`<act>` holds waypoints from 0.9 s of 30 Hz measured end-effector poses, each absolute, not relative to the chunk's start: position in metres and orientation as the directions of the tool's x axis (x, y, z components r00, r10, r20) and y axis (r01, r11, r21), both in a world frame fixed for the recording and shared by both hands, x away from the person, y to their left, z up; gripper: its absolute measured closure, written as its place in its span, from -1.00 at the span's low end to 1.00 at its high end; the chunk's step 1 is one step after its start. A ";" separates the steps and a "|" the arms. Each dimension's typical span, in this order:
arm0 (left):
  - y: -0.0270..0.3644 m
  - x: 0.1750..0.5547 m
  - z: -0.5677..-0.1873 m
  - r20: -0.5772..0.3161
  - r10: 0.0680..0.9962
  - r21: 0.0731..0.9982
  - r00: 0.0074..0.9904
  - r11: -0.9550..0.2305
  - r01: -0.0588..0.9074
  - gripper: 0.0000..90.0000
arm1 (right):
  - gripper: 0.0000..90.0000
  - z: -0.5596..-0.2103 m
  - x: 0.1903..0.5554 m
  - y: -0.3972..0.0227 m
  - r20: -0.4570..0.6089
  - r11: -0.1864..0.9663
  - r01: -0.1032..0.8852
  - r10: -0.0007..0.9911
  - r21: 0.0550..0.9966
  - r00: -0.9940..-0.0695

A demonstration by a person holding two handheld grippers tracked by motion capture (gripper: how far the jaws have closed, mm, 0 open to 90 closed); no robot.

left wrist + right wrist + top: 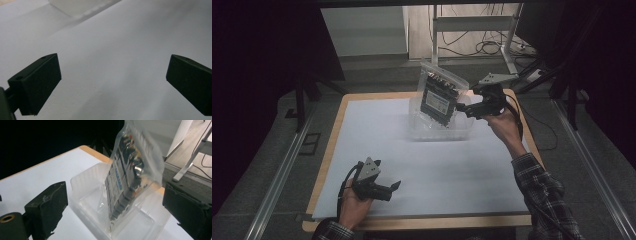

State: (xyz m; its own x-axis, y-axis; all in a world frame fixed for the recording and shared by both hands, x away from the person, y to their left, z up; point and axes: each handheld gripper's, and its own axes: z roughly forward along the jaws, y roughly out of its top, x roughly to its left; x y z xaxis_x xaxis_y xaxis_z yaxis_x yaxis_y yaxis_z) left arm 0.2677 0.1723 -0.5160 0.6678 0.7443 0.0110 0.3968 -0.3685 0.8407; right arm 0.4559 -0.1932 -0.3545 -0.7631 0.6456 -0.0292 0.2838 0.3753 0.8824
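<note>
On the desk point(332, 150), a wooden top covered by a white sheet point(432, 165), a clear plastic tray point(422, 131) sits toward the far edge, right of the middle. A clear bag holding a dark circuit board point(439, 97) stands on end inside the tray, its lower edge on the tray floor and its top tilted toward the far left. In the right gripper view the bag point(130, 177) rises between the two black jaws but touches neither; the tray wall point(85, 180) shows below it. The right gripper point(466, 109) hovers just right of the bag near the desk's far right corner, jaws spread wide and empty, nothing pressed between the pads. The left gripper point(396, 186) rests near the desk's near left corner, well apart from the tray, held in the person's hand point(354, 210). Its jaws stand wide as well, with only bare white sheet point(112, 70) between them, and a corner of the tray point(80, 6) far ahead.
</note>
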 end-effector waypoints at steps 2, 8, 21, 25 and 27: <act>0.172 0.268 -0.516 0.014 0.744 0.839 0.668 -0.372 0.396 -1.00 | -0.88 -0.358 0.453 -0.194 -0.031 0.381 0.286 0.645 0.879 -0.764; 0.171 0.268 -0.516 0.017 0.741 0.837 0.671 -0.378 0.396 -1.00 | -0.90 -0.369 0.443 -0.196 -0.033 0.395 0.292 0.641 0.871 -0.767; 0.170 0.267 -0.517 0.025 0.738 0.833 0.675 -0.389 0.394 -1.00 | -0.95 -0.397 0.422 -0.205 -0.046 0.413 0.300 0.649 0.860 -0.759; 0.170 0.267 -0.517 0.030 0.737 0.830 0.676 -0.395 0.393 -1.00 | -0.96 -0.403 0.416 -0.208 -0.054 0.417 0.292 0.645 0.861 -0.762; 0.169 0.267 -0.517 0.032 0.737 0.830 0.676 -0.397 0.393 -1.00 | -0.96 -0.405 0.413 -0.210 -0.055 0.412 0.290 0.649 0.864 -0.759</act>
